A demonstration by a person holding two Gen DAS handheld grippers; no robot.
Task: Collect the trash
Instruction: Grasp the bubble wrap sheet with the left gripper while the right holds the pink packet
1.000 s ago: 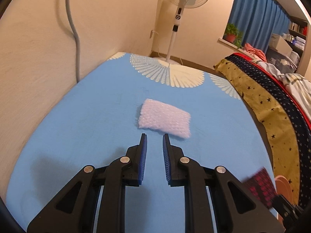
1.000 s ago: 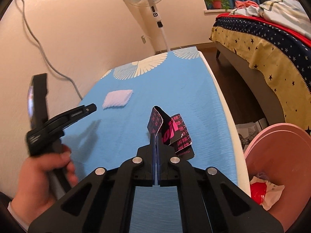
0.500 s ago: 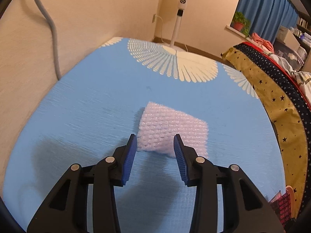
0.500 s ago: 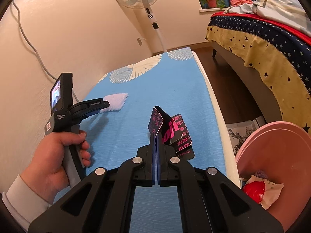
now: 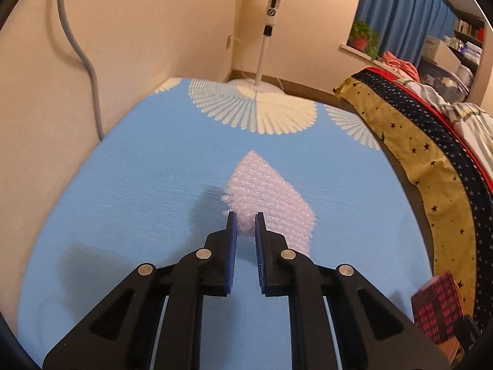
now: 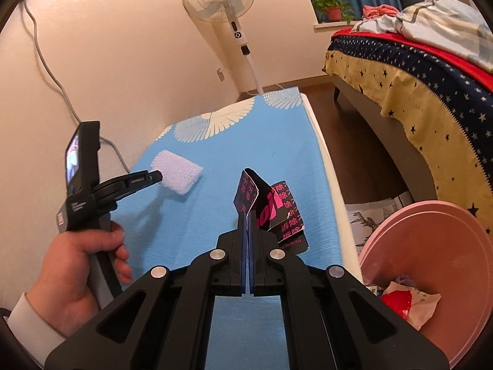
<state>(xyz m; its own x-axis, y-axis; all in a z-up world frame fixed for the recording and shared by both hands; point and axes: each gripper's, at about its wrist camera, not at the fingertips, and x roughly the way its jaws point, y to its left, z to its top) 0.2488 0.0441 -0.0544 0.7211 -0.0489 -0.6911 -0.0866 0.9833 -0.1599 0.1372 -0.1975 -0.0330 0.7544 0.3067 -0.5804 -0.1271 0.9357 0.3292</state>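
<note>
A white piece of bubble wrap [image 5: 268,197] is pinched at its near corner by my left gripper [image 5: 245,222], whose jaws are closed on it, and it is lifted off the blue table [image 5: 138,203]. The wrap [image 6: 178,172] and the left gripper [image 6: 154,177] also show in the right wrist view. My right gripper [image 6: 249,215] is shut on a black and pink wrapper [image 6: 271,206] and holds it above the table's right side. The wrapper also shows at the lower right of the left wrist view [image 5: 437,308].
A pink bin [image 6: 431,246] with a red and white piece of trash [image 6: 403,302] stands on the floor right of the table. A bed with a starred cover [image 6: 416,92] is farther right. A standing fan [image 6: 228,6] and a wall cable [image 5: 80,58] are behind the table.
My left gripper closed on the near corner of the bubble wrap and raised it, turning it on edge. My right gripper stays shut on the wrapper, almost unmoved.
</note>
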